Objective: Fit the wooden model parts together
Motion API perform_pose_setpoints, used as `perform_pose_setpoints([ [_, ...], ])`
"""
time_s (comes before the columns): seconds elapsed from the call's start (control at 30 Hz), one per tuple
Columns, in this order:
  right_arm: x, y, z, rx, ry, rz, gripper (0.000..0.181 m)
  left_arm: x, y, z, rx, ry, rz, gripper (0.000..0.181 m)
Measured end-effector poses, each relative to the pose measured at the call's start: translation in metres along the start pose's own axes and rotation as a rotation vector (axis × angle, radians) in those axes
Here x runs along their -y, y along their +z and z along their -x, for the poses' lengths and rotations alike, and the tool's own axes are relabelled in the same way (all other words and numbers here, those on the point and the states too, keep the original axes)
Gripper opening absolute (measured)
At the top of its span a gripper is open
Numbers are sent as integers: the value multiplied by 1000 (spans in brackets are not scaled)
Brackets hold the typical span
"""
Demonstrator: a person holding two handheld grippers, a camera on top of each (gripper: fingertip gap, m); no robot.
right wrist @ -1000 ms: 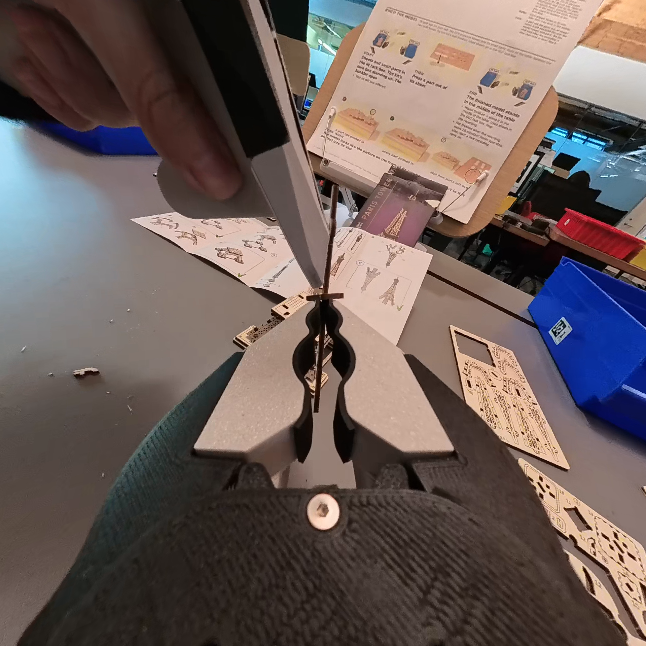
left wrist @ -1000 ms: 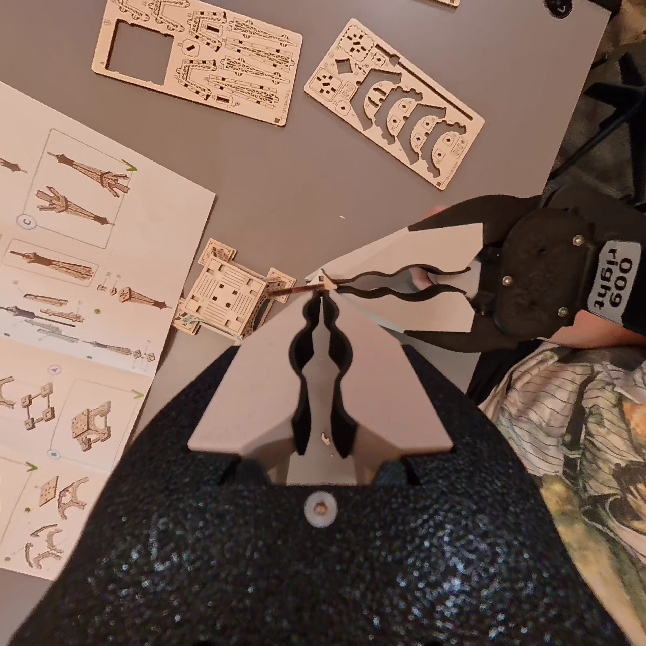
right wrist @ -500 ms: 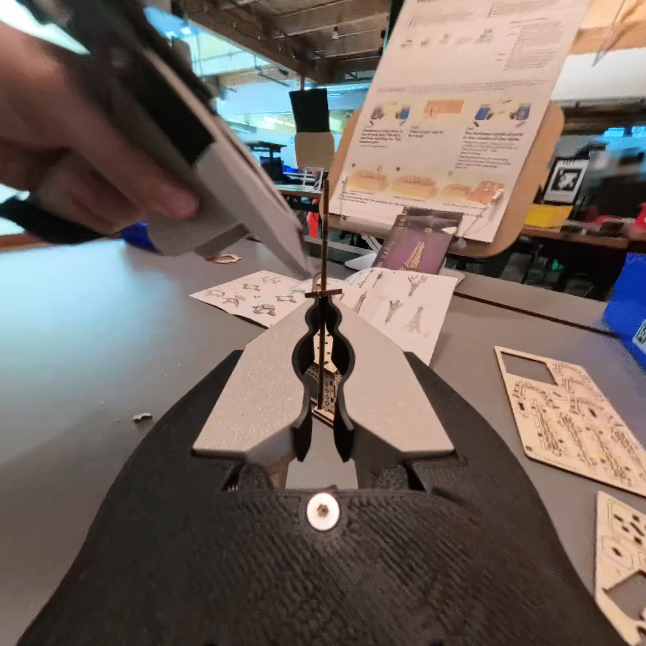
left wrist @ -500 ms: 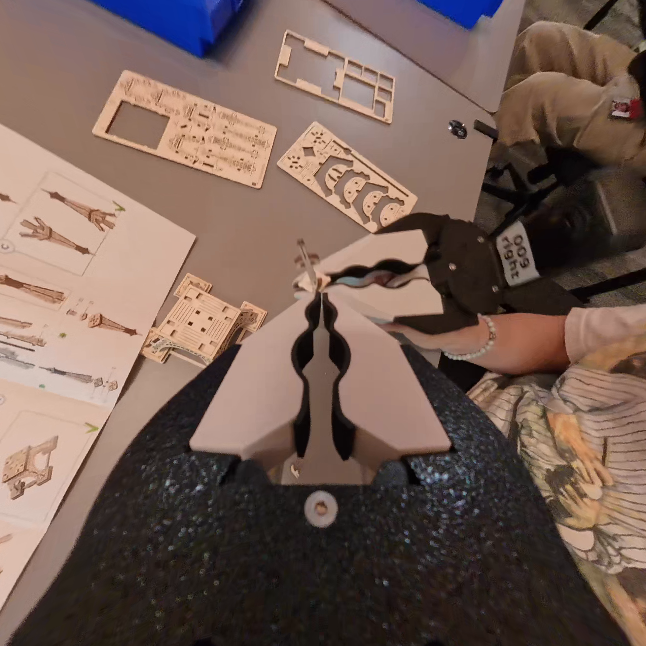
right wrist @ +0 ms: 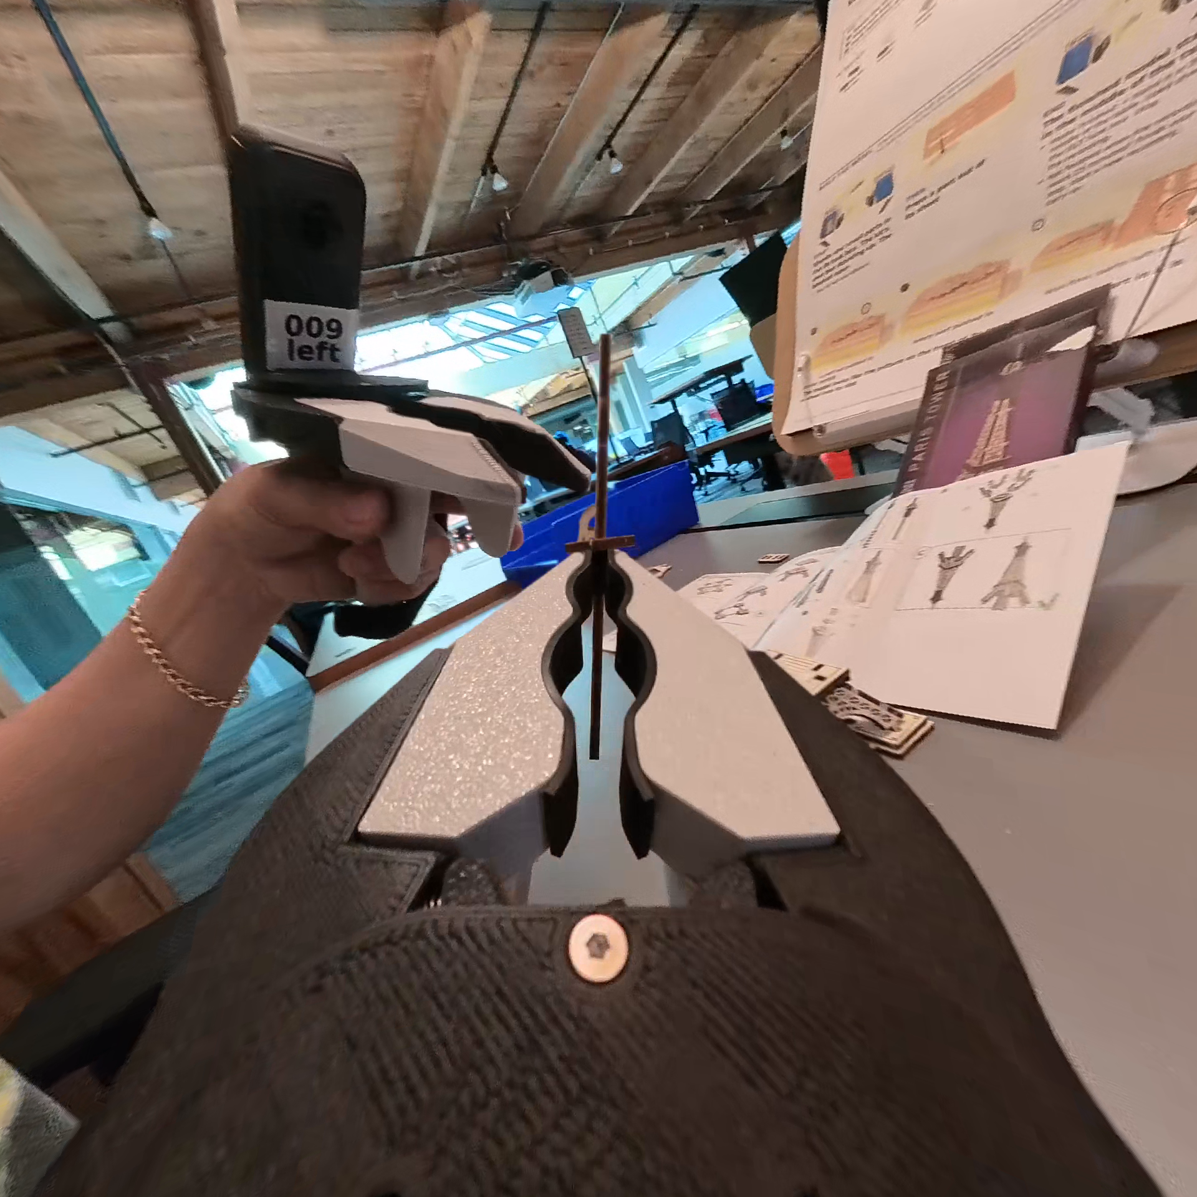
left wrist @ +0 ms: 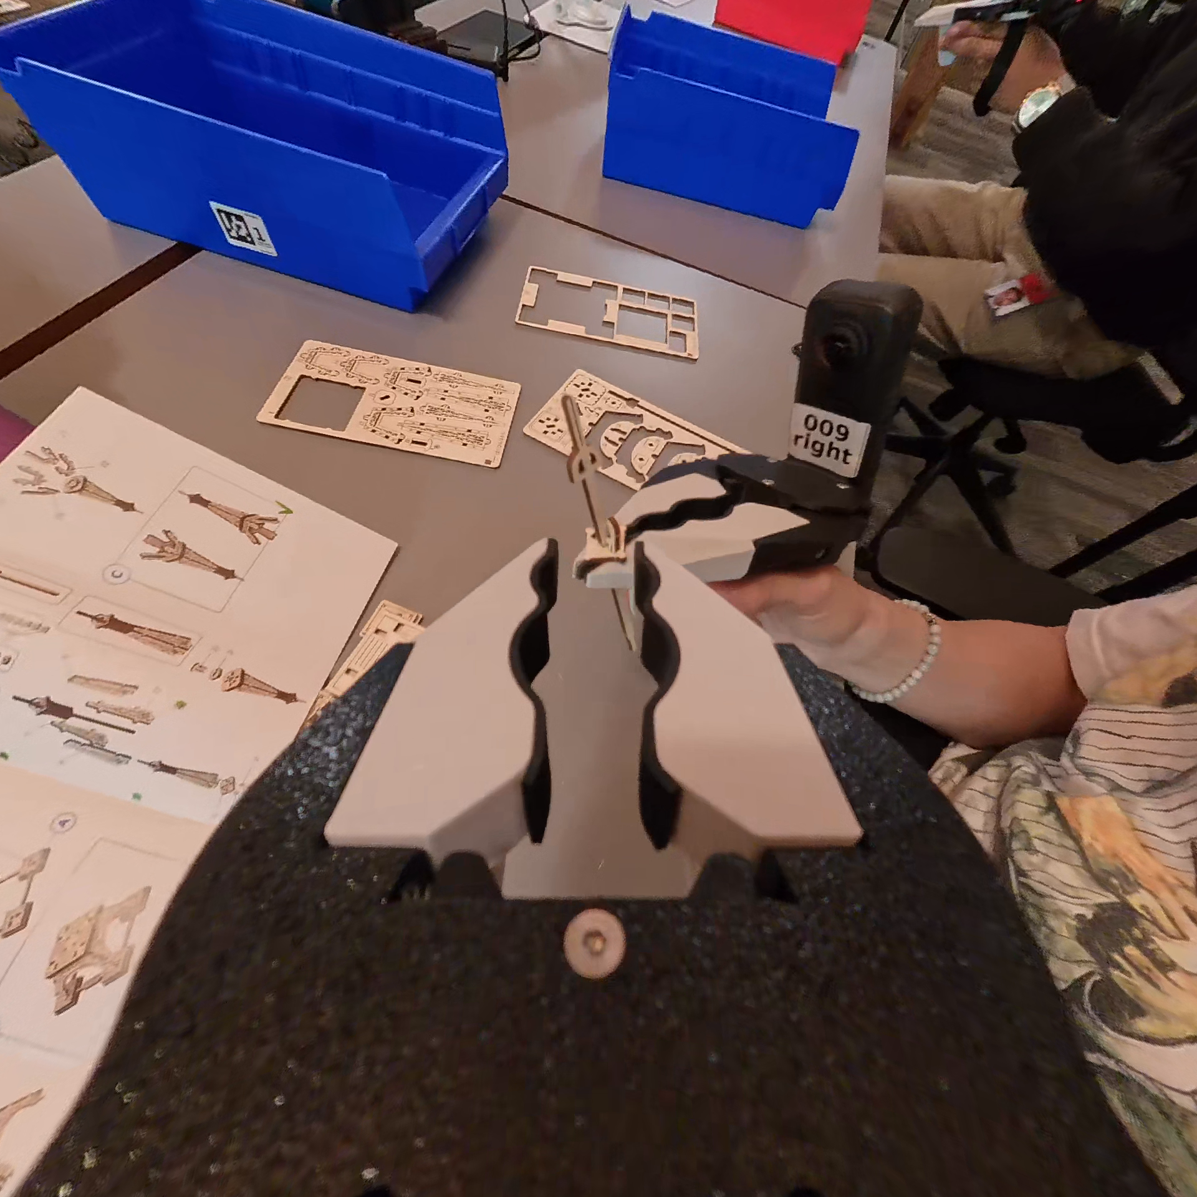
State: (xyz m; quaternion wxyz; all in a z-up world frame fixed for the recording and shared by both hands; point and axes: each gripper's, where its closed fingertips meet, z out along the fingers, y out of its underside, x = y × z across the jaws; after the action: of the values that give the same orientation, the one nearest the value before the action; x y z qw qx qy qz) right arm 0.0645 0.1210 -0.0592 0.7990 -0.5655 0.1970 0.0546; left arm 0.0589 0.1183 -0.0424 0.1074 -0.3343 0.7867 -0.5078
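My right gripper is shut on a thin wooden spire that stands upright between its fingers, with a small wooden cross piece slotted on just above the tips. In the left wrist view the right gripper holds the spire directly in front of my left gripper, which is open and empty. The spire's lower end hangs between the open left fingers without touching them. The left gripper also shows in the right wrist view, just left of the spire. A wooden base assembly lies on the table.
On the grey table lie three wooden part sheets and an instruction sheet. Two blue bins stand at the back. A model box leans against an instruction board. A person sits at the right. The grippers are tip to tip, or close to it.
My left gripper has opened and drawn back a little from the spire. Both grippers have lifted and tilted up. The right gripper still holds the spire.
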Motion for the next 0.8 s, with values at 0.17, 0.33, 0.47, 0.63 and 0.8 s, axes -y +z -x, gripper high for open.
perform_pose_setpoints([
  [0.17, 3, -1, -2, -61, -67, -11, 0, 4, -2, 3, 81, 28, -1, 20],
  [0.33, 9, 1, 7, -162, -284, -2, 0, 2, 3, -2, 167, 126, 40, 20],
  [0.47, 16, -1, 11, -271, -469, -2, 0, 7, 3, -9, 175, 141, 24, 16],
  [0.63, 21, -1, 19, -327, -604, -2, 0, 11, 2, -19, 147, 147, -12, 15],
  [0.8, 25, -1, 25, -369, -729, -8, 0, 15, -2, -26, 129, 180, -58, 5],
])
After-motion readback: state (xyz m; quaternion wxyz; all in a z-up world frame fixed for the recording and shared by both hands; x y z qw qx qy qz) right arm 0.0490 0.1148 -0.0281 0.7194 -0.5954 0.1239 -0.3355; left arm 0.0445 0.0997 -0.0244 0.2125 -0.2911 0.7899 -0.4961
